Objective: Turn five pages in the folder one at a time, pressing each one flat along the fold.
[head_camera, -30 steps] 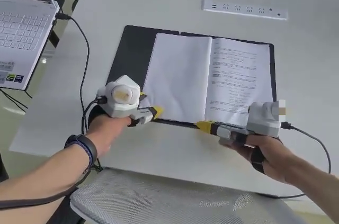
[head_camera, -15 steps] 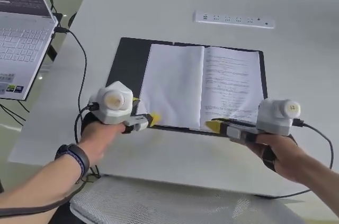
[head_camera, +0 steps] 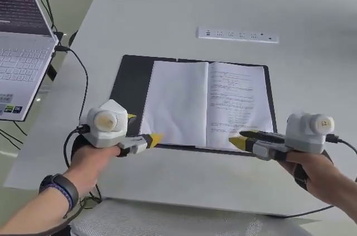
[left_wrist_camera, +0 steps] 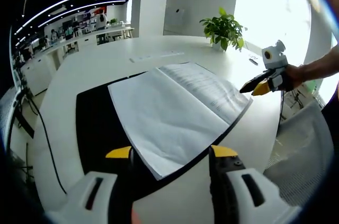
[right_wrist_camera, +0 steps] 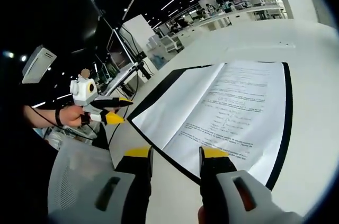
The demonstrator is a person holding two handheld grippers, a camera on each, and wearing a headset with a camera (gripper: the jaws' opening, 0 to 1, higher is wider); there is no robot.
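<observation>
Jaws parted and empty, the left gripper (head_camera: 143, 129) and right gripper (head_camera: 241, 138) hover by the open folder (head_camera: 131, 80), seemingly between turns; next, one must pinch the printed page (head_camera: 237, 99).

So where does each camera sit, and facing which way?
Head view: headset, looking down at the open black folder of white pages; left hand, right hand, left gripper, right gripper show.
Left gripper view: on that gripper, facing across the folder; own yellow-tipped jaws below.
Right gripper view: likewise, from the opposite side.
Shared: folder; each gripper view catches the other gripper.
</observation>
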